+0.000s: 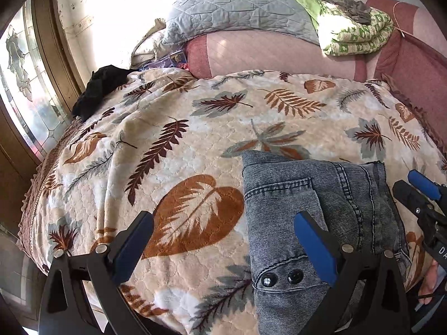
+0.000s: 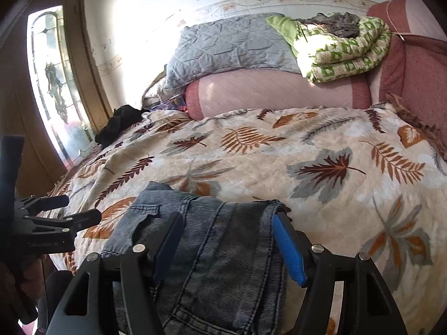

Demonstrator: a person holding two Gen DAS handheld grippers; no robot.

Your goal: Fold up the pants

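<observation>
Grey-blue denim pants lie folded in a compact block on the leaf-print blanket near the bed's front edge; they also show in the right wrist view. My left gripper is open and empty, its right finger over the pants' left part and its left finger over the blanket. My right gripper is open, hovering over the pants with a finger on each side; it holds nothing. The right gripper also shows at the right edge of the left wrist view.
A pink bolster, a grey quilt and a green patterned quilt sit at the head of the bed. A black garment lies at the far left edge by the glass door.
</observation>
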